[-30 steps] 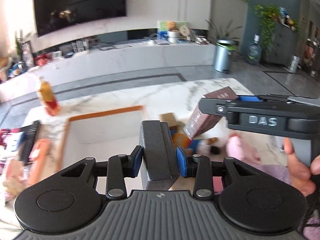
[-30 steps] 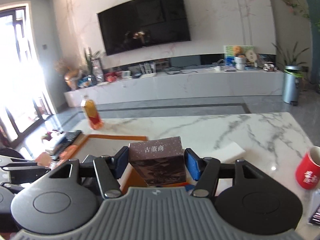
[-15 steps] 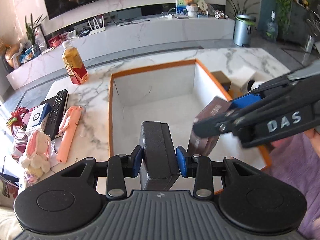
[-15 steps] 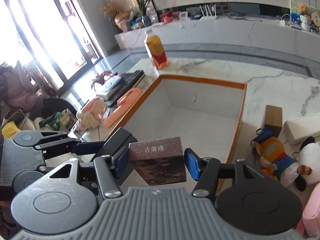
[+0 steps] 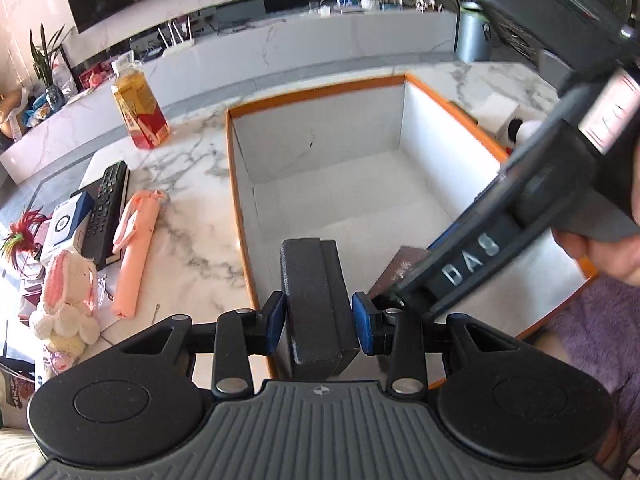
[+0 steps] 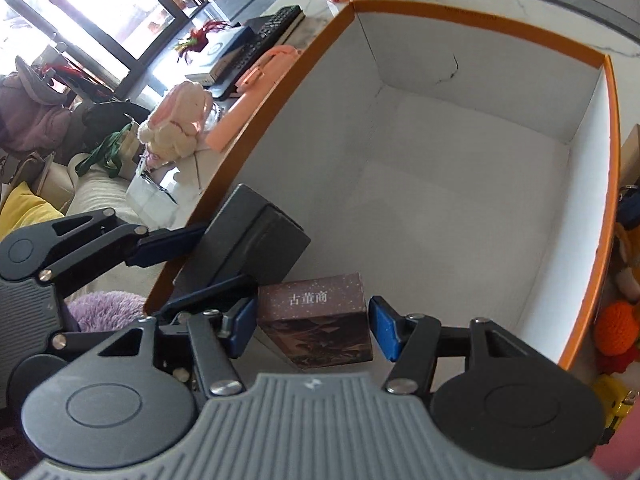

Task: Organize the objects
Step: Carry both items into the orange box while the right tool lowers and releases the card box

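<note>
A large white box with an orange rim lies open on the marble table. My left gripper is shut on a black box and holds it over the big box's near left corner. My right gripper is shut on a brown box with printed characters, low inside the big box near its front wall. In the right wrist view the black box hangs just left of the brown one. The brown box shows beside the right gripper's body in the left wrist view. The big box holds nothing on its floor.
Left of the big box lie a pink folded umbrella, a remote, a plush rabbit and a drink bottle. Plush toys sit past its right wall. A person's hand grips the right tool.
Both grippers have tipped downward and sunk toward the big box. The right one has swung in over it and lowered the brown box inside, close beside the black box.
</note>
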A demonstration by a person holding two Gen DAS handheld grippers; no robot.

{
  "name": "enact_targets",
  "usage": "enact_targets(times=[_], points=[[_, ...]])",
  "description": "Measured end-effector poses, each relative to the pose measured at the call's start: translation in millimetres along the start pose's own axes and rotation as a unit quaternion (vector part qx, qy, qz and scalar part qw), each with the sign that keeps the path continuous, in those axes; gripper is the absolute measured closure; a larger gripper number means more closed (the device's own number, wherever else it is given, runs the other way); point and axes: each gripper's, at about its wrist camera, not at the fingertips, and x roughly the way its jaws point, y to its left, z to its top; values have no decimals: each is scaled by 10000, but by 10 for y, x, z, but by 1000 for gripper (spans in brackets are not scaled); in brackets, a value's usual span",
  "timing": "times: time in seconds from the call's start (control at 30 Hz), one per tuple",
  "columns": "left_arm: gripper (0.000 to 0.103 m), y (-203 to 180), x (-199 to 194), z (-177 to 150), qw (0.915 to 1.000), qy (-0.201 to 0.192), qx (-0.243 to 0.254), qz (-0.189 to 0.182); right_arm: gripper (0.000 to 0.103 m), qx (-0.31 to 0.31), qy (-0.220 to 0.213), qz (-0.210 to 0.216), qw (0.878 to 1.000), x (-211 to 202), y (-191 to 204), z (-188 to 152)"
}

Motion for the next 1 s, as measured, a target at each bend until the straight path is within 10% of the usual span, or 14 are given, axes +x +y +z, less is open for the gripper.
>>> enact_targets(times=[0.6,1.0], points=[[61,-117,193,130,9968,759,-18,237,41,811,382,-238,9957,401,-293,339],[47,12,-173,126,9991,363,-206,27,45,939,520,-235,9939,368,-336,177]])
